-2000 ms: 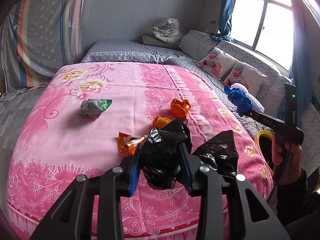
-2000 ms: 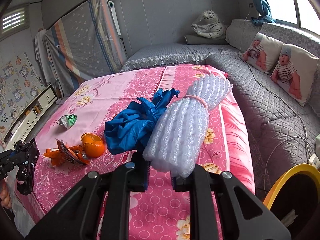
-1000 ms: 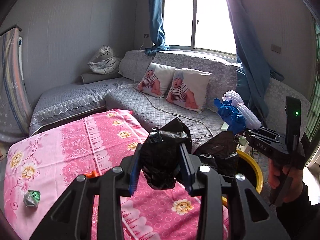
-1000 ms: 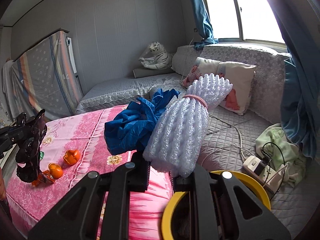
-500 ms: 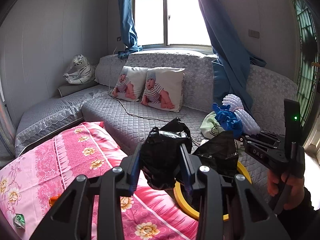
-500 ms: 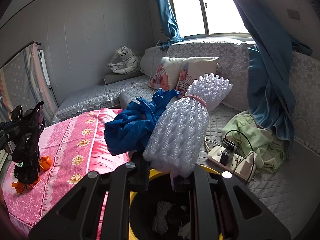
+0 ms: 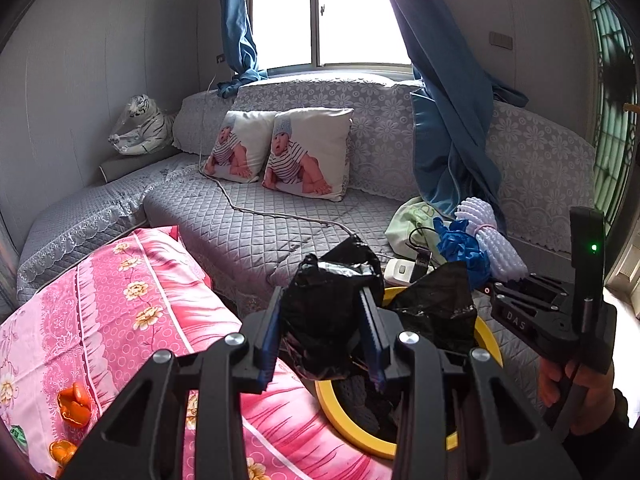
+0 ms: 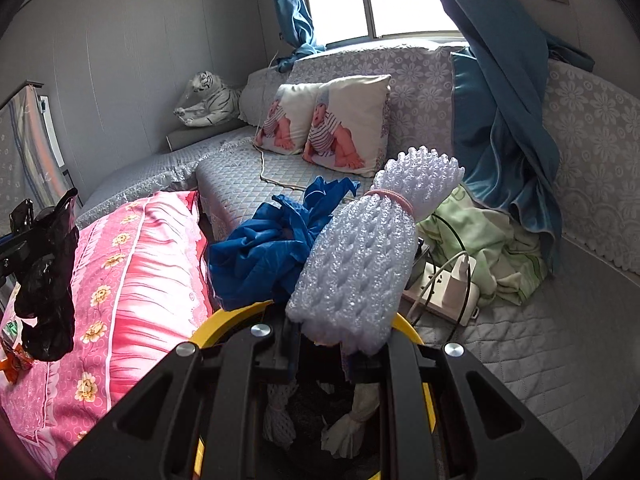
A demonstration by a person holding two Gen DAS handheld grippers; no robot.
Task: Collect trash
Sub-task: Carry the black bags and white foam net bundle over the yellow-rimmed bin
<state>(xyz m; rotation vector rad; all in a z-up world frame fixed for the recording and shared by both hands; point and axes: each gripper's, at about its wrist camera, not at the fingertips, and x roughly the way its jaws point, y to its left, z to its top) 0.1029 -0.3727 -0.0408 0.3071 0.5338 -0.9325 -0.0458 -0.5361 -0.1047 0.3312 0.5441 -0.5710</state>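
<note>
A grey quilted sofa (image 7: 280,232) under a window is filling the background, with a pink bed (image 7: 140,312) at the left.

Left wrist view: the left gripper (image 7: 322,336) is clamping a crumpled black bag (image 7: 328,320) between its fingers and is hanging at the near edge of the yellow-rimmed bin (image 7: 486,344), which is standing between bed and sofa. The right gripper (image 7: 486,284), carried by the right hand (image 7: 576,396), is reaching in from the right above the bin's far side, bearing a blue bag (image 7: 460,248) and a white foam net (image 7: 490,248). Orange peels (image 7: 74,402) and a green wrapper (image 7: 16,434) are lying on the bed, uncollected.

Right wrist view: the right gripper (image 8: 320,340) is closed on the foam net (image 8: 360,264) and blue bag (image 8: 264,256), pointing forward and down directly over the bin (image 8: 224,324), where earlier scraps are already lying. The black bag (image 8: 48,276) is hanging at far left over the bed.

Judged progress: three pieces are lifted and poised for dropping; release is pending, and the bed's remaining litter is awaiting another pass.
</note>
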